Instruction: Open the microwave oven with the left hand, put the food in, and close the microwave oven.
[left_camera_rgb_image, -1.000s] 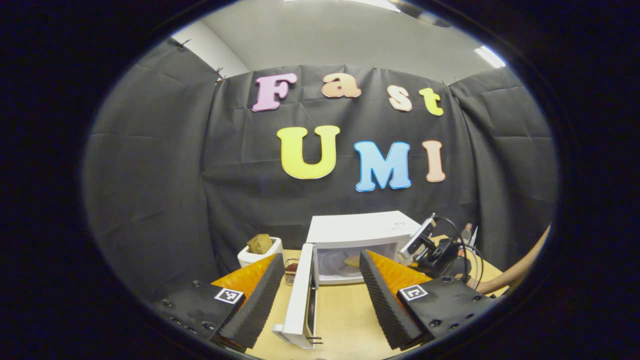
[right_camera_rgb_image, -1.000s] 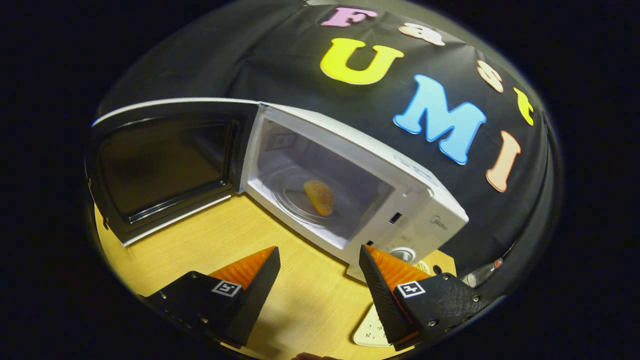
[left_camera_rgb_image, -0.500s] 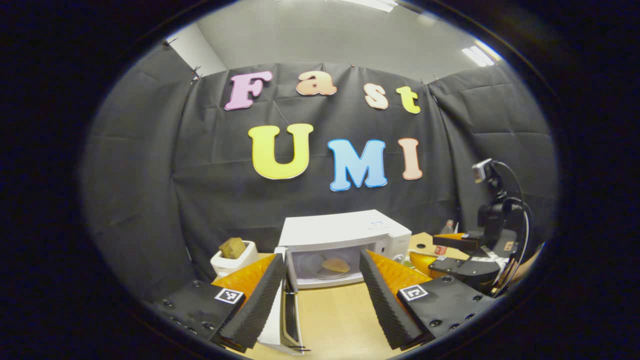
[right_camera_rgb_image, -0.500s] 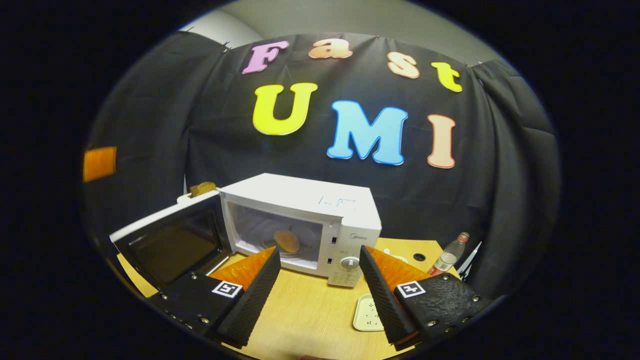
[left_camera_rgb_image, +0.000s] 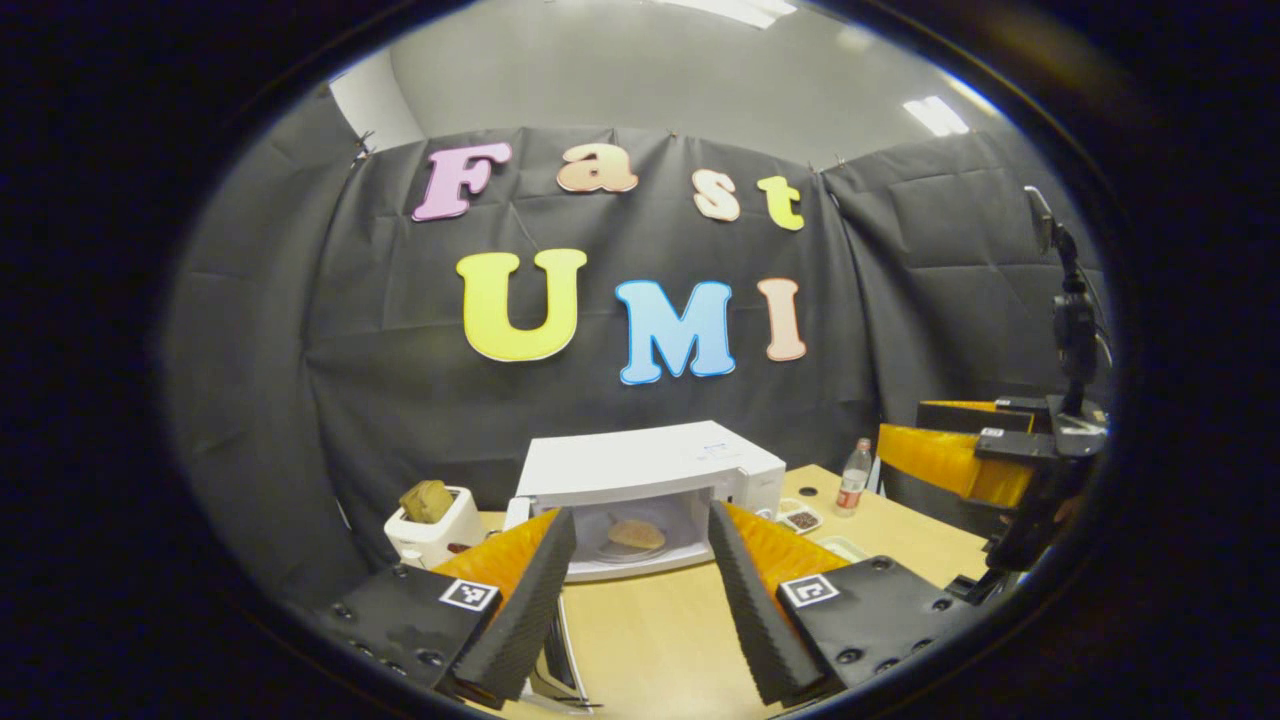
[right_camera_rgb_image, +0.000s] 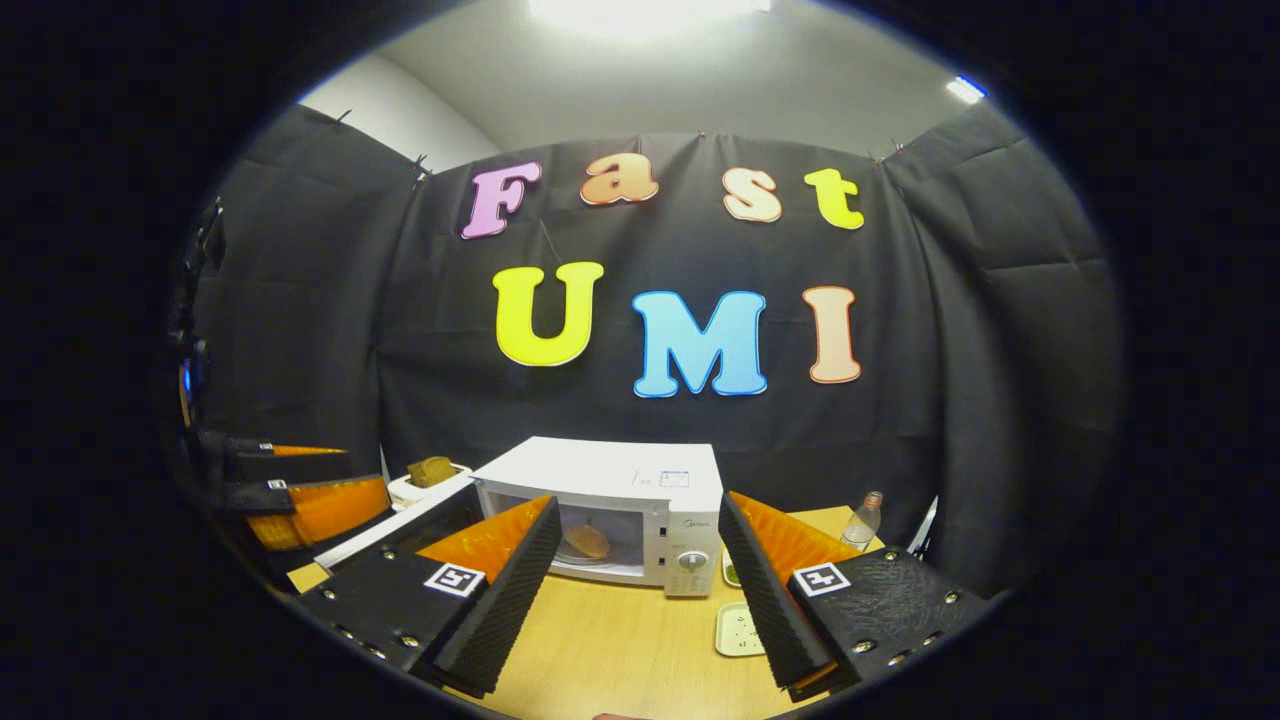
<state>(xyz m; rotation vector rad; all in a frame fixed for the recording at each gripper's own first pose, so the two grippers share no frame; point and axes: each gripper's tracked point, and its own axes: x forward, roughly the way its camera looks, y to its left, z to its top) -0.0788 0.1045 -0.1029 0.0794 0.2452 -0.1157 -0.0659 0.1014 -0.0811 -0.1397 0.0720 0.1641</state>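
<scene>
The white microwave (left_camera_rgb_image: 650, 465) stands at the back of the wooden table (left_camera_rgb_image: 660, 630), and its door (left_camera_rgb_image: 556, 640) swings out toward me, seen edge-on. A flat piece of bread (left_camera_rgb_image: 636, 533) lies on the turntable inside. My left gripper (left_camera_rgb_image: 635, 590) is open and empty, well in front of the cavity. At the right edge of the left gripper view the right gripper (left_camera_rgb_image: 955, 460) hangs in the air. In the right gripper view the microwave (right_camera_rgb_image: 620, 485) has its door (right_camera_rgb_image: 400, 530) open to the left, with the bread (right_camera_rgb_image: 587, 541) inside. My right gripper (right_camera_rgb_image: 640, 590) is open and empty, with the left gripper (right_camera_rgb_image: 300, 495) off to its left.
A white toaster (left_camera_rgb_image: 430, 520) holding bread stands left of the microwave. A plastic bottle (left_camera_rgb_image: 853, 477) and a small dish (left_camera_rgb_image: 802, 518) sit to its right. A pale tray (right_camera_rgb_image: 738, 630) lies on the table in front of the control panel, near my right fingers.
Both grippers have drawn back from the microwave. The right one has levelled out and retreated from the cavity, leaving the bread inside. The door stays open.
</scene>
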